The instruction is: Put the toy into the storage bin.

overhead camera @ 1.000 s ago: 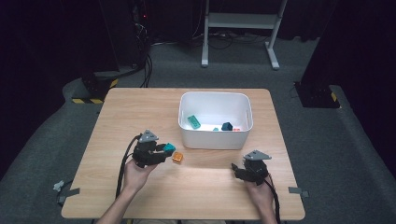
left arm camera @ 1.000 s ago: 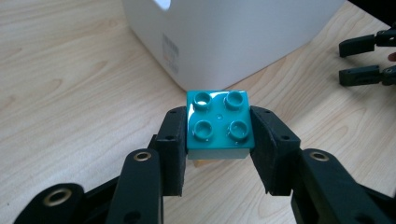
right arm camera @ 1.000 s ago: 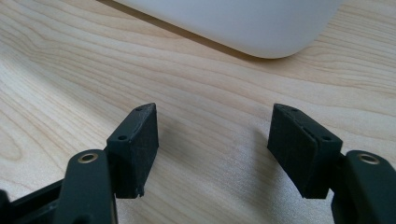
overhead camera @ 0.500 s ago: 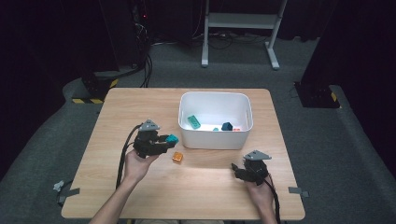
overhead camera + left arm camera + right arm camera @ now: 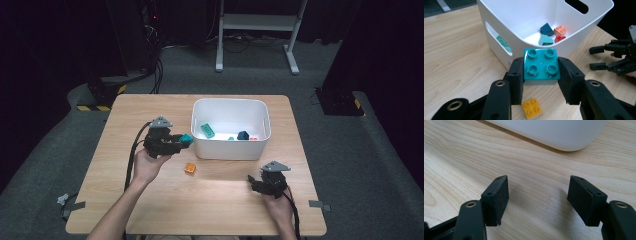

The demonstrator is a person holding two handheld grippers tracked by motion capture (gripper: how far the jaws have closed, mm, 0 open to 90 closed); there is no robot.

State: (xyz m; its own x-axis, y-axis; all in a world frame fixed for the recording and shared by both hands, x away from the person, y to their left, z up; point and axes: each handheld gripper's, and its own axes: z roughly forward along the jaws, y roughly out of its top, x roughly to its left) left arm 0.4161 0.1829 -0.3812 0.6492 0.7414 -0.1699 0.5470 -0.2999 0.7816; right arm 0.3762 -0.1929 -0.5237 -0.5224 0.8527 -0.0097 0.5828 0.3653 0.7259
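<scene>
High view: left gripper (image 5: 184,140) pinching teal brick (image 5: 186,138) beside bin (image 5: 230,103) rim; right gripper (image 5: 253,182) spread.

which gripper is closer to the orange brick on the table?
Left. The left gripper, shut on a teal brick, is just up-left of the orange brick; the right gripper rests open, farther off to its right.

A teal four-stud brick (image 5: 542,65) — studs up, level — sits clamped between black jaws above the table, just beside the white bin's (image 5: 499,15) near wall.
</scene>
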